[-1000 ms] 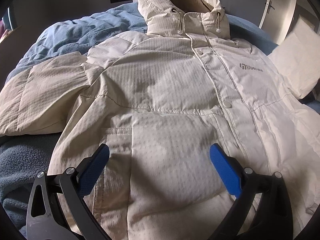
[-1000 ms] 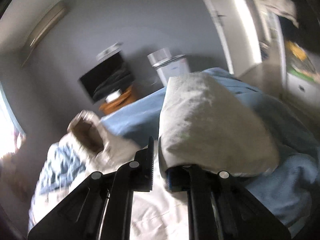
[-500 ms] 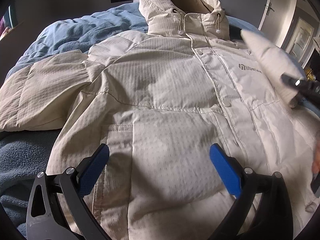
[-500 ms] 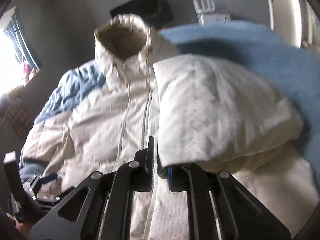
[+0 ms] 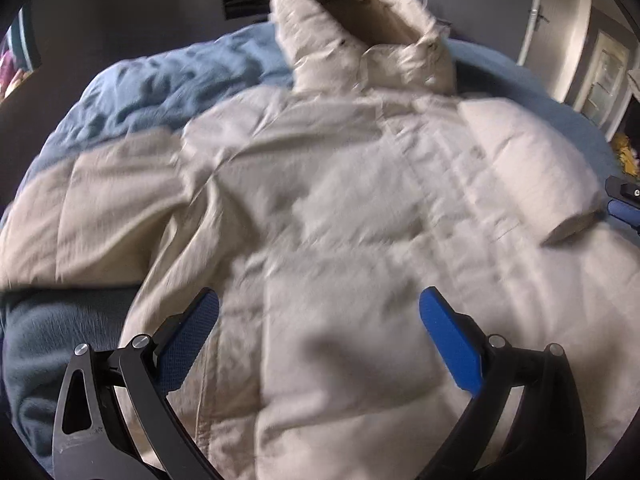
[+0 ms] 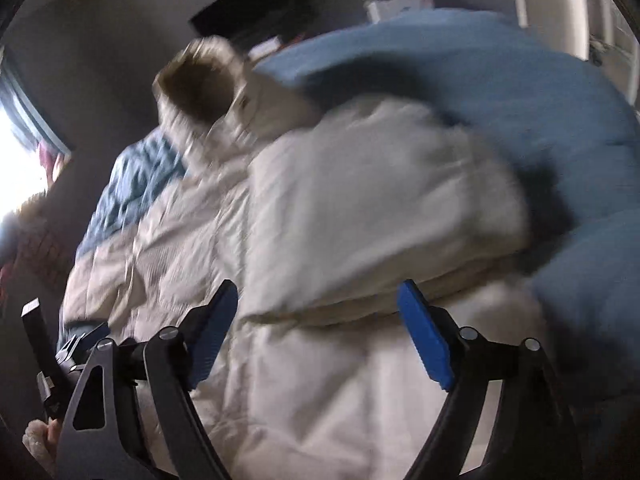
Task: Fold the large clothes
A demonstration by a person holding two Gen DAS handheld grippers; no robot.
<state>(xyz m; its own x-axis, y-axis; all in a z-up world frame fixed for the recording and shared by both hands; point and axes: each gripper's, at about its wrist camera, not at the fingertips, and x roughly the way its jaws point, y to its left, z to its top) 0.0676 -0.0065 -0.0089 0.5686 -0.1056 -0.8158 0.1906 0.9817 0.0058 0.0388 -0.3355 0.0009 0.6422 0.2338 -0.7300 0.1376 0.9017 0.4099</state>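
A blue bed (image 5: 152,92) carries the cream jacket (image 5: 320,208). Only the right wrist view shows the window (image 6: 16,168). Both the left gripper (image 5: 318,312) and right gripper (image 6: 316,304) have their jaws spread, empty, above the jacket.

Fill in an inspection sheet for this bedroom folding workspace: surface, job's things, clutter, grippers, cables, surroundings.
Surface: bed covered by a blue blanket, rumpled.
Job's things: cream hooded jacket lying front up; one sleeve folded over the chest, the other sleeve spread out.
Clutter: nothing seen.
Grippers: left gripper open above the hem; right gripper open, holding nothing.
Cables: nothing seen.
Surroundings: grey wall, door, bright window.
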